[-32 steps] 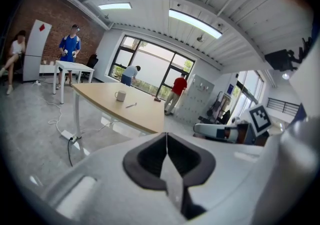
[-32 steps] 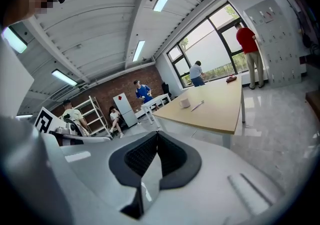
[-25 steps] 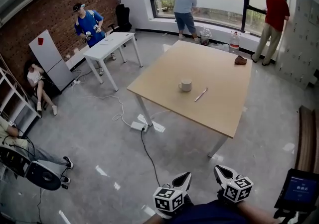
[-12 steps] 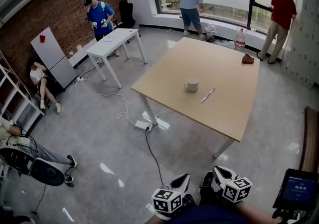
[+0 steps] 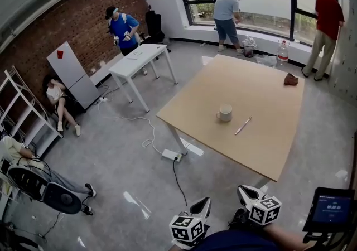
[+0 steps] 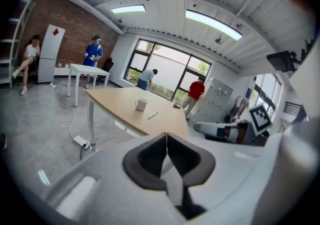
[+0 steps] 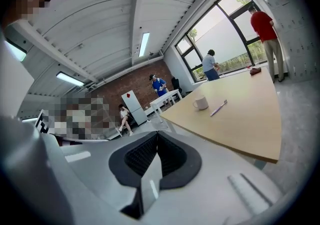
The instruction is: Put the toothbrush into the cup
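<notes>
A white cup [image 5: 224, 112] stands on the light wooden table [image 5: 251, 85], well ahead of me across the floor. A pale toothbrush [image 5: 242, 126] lies flat on the table just right of the cup. Both grippers hang low at the bottom edge, far short of the table. My left gripper [image 5: 205, 202] is shut and holds nothing; its own view shows the pads pressed together [image 6: 166, 136], with the cup [image 6: 141, 104] and toothbrush [image 6: 152, 115] far off. My right gripper [image 5: 244, 190] is also shut and empty [image 7: 157, 135], with the cup [image 7: 200, 102] and toothbrush [image 7: 218, 108] beyond it.
A brown object [image 5: 290, 79] sits at the table's far corner. A power strip [image 5: 170, 155] and cable lie on the floor by the near table leg. A white table [image 5: 139, 57] stands at left. Several people stand or sit around the room. A screen [image 5: 329, 210] is at bottom right.
I have walked forward toward the wooden table, and the scene has shifted right in the head view. Both grippers travelled along with me and stayed shut.
</notes>
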Demonstrator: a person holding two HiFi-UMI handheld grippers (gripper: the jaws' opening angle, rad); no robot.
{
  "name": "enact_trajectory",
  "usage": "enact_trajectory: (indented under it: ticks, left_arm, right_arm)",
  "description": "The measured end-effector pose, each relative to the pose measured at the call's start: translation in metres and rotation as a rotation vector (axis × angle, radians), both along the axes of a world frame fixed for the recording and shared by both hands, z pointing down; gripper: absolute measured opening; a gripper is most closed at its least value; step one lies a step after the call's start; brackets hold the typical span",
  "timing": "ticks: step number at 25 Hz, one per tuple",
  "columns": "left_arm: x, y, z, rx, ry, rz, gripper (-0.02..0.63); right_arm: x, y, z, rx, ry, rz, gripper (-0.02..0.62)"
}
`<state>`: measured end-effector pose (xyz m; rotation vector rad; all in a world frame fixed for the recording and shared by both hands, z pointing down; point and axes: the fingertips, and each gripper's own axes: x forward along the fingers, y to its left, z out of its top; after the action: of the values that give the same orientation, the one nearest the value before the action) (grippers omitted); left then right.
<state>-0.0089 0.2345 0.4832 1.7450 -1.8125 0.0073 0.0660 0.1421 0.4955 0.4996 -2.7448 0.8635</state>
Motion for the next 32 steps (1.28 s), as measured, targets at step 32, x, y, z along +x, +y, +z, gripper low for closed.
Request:
enact_trajectory:
  ticks: [32]
  left_arm:
    - [0.025,-0.165,-0.004,-0.023,-0.04,0.106,0.009]
  right_arm:
    - [0.028,-0.161,0.007,-0.056,-0.029,0.112,0.012]
